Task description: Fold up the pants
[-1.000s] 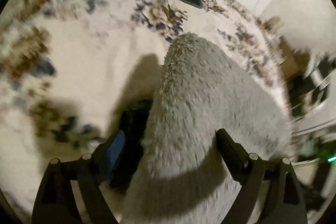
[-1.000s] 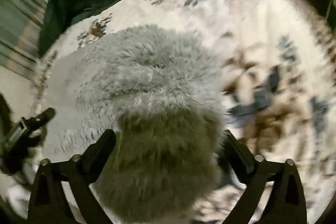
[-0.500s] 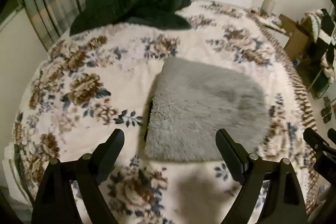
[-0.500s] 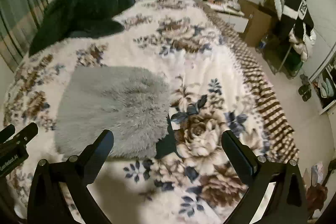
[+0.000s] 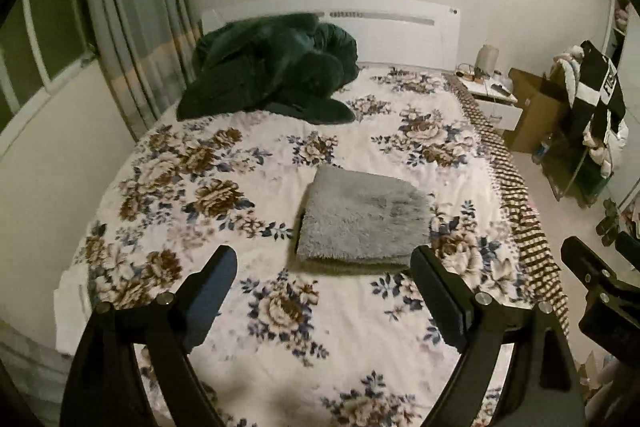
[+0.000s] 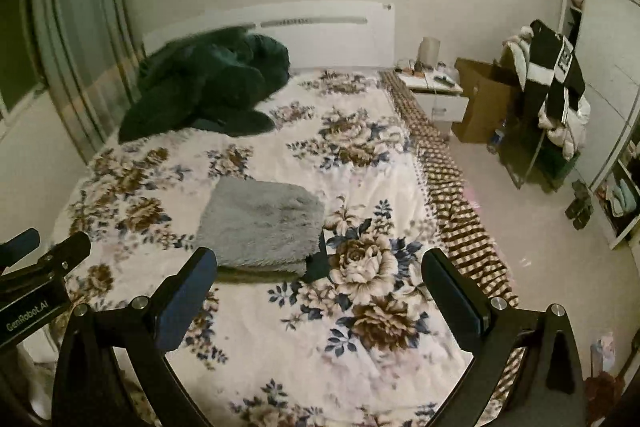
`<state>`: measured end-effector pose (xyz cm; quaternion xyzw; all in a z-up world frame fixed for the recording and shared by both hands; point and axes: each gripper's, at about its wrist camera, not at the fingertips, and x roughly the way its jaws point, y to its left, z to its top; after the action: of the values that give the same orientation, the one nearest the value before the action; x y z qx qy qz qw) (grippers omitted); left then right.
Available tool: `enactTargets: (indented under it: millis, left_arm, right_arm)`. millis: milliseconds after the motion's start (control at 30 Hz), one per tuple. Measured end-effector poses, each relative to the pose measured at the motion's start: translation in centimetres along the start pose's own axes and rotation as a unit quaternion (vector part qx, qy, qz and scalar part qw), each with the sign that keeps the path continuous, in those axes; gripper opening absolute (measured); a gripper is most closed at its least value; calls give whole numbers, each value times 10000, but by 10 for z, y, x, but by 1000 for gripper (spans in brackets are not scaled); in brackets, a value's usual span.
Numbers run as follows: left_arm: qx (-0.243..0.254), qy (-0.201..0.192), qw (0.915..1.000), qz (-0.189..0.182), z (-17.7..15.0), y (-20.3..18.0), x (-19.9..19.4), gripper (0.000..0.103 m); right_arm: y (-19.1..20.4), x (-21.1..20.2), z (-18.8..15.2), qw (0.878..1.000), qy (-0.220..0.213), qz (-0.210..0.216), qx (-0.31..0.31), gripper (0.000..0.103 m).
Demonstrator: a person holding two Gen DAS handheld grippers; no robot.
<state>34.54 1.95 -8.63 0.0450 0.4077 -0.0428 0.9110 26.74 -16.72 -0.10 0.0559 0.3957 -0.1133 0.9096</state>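
Observation:
The grey fluffy pants (image 5: 362,217) lie folded into a flat rectangle in the middle of the floral bedspread (image 5: 208,195). They also show in the right wrist view (image 6: 264,223), with a dark edge sticking out at their right side. My left gripper (image 5: 322,267) is open and empty, held back above the near part of the bed. My right gripper (image 6: 320,271) is open and empty too, held back the same way. Neither touches the pants.
A dark green blanket heap (image 5: 272,71) lies at the head of the bed by the white headboard (image 5: 396,27). Curtains (image 5: 132,27) hang at the left. A nightstand (image 6: 438,91), a cardboard box (image 6: 480,103) and a clothes rack (image 6: 556,99) stand right of the bed.
Both grippers have let go of the grey pants and pulled well back from the bed. The pants now lie folded on the bedspread.

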Motion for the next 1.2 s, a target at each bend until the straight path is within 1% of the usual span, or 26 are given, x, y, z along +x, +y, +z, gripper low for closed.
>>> enactTargets:
  millis: [33, 200, 300, 400, 500, 533, 567, 600, 700, 833, 1033, 1200]
  left_arm:
    - [-5, -67, 10000, 29, -3, -2, -19, 89]
    - [-111, -269, 9996, 66, -16, -5, -82, 89]
    - [-155, -343, 9993, 41, -21, -4, -104, 89]
    - [-116, -433, 9990, 39, -22, -3, -123, 89]
    - [-136, -498, 9987, 8, -21, 2, -132, 89]
    - [-150, -511, 9986, -10, -22, 4, -135, 91]
    - [-158, -539, 9984, -27, -23, 6, -139, 97]
    - [-144, -578, 9982, -35, -22, 8, -140, 101]
    - [-15, -723, 9974, 47, -22, 9, -148, 101]
    - [-23, -810, 9967, 52, -24, 12, -153, 101]
    - [-34, -789, 9968, 86, -25, 16, -155, 101]
    - [-51, -664, 9978, 22, -31, 19, -156, 101]
  right_arm:
    - [-3, -23, -1, 10000, -69, 46, -26, 103]
    - [-15, -101, -6, 9994, -302, 165, -61, 103]
    - [-20, -141, -12, 9991, -378, 144, -113, 103]
    - [-19, -168, -17, 9990, -398, 139, -122, 103]
    - [-15, -192, -21, 9985, -507, 61, -175, 103]
    - [-14, -198, -22, 9985, -520, 46, -172, 103]
    - [-13, -204, -22, 9984, -533, 31, -159, 103]
    - [-12, -209, -22, 9984, -540, 9, -155, 103]
    - [-7, -220, -22, 9981, -589, -50, -158, 103]
    - [0, -231, -21, 9977, -660, -76, -162, 103]
    - [1, -231, -21, 9978, -643, -47, -143, 103]
    - [4, -234, -21, 9985, -544, 3, -107, 103]
